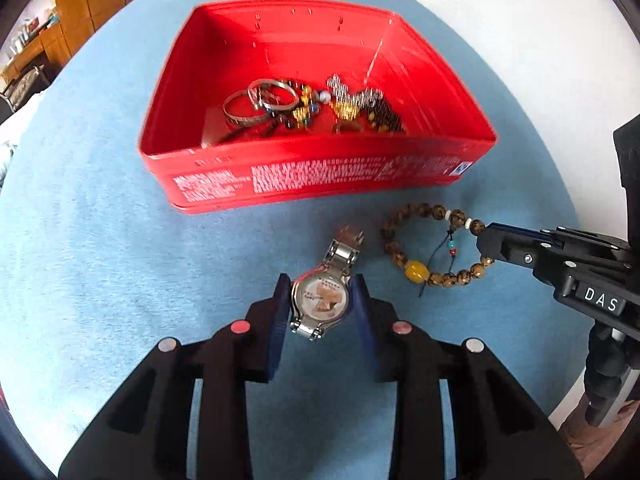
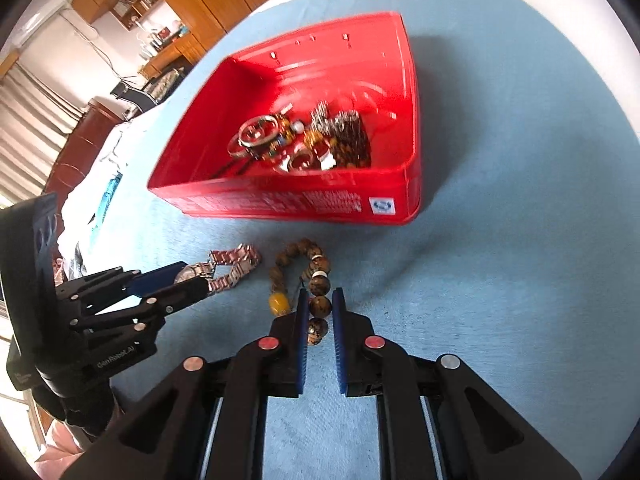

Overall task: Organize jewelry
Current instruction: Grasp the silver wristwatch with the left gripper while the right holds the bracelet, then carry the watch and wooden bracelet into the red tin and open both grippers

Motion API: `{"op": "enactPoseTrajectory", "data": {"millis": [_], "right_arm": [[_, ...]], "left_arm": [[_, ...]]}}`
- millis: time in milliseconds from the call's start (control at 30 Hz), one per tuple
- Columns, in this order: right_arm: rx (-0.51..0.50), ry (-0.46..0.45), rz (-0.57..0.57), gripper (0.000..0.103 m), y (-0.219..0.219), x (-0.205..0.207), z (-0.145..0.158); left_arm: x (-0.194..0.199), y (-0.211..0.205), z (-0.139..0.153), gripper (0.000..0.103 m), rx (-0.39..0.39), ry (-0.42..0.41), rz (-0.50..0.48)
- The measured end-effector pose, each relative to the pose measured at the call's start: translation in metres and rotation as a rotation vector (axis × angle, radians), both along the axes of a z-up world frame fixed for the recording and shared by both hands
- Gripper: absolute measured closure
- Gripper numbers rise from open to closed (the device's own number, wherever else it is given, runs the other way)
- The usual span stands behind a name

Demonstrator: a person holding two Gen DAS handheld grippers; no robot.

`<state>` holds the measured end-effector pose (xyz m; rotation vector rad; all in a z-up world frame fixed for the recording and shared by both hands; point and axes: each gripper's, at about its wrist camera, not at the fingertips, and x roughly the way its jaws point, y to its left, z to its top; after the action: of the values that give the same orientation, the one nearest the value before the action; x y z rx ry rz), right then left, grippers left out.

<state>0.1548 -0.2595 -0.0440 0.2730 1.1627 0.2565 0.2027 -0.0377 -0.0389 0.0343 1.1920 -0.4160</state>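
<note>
A silver wristwatch (image 1: 322, 300) lies on the blue cloth in front of the red box (image 1: 320, 184). My left gripper (image 1: 322, 290) is shut on the watch's case, one finger on each side. A brown bead bracelet (image 1: 432, 246) with a yellow bead lies right of the watch. My right gripper (image 2: 320, 300) is shut on the bracelet's beads (image 2: 320, 306); it shows from the side in the left wrist view (image 1: 490, 242). The watch (image 2: 228, 268) and left gripper (image 2: 192, 276) show at left in the right wrist view. The red box (image 2: 280, 200) holds several bangles, rings and beads.
The blue cloth (image 1: 100, 240) covers a white table (image 1: 520, 20). Wooden cabinets and shelves (image 2: 180, 8) stand beyond the table at the far left.
</note>
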Motion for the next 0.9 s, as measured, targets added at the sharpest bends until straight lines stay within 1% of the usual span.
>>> {"op": "enactPoseTrajectory", "data": {"millis": [200,400,600,700,900], "right_arm": [[-0.041,-0.054,0.003,0.092,0.002,-0.008,0.027],[-0.06,-0.1,0.012,0.092,0.005,-0.014,0.051],[-0.062,-0.129,0.007,0.092,0.005,-0.013,0.068],[-0.061,-0.145,0.009,0.092,0.006,-0.012,0.077],[-0.066,-0.175,0.007,0.092,0.007,-0.005,0.097]], "left_arm": [[-0.006,0.012,0.025,0.073,-0.032,-0.036,0.017],[-0.01,0.015,0.039,0.073,-0.048,-0.058,0.019],[-0.011,0.014,0.055,0.073,-0.071,-0.091,0.018],[-0.013,0.017,0.068,0.073,-0.085,-0.108,0.022],[-0.002,0.018,0.086,0.073,-0.111,-0.144,0.038]]}}
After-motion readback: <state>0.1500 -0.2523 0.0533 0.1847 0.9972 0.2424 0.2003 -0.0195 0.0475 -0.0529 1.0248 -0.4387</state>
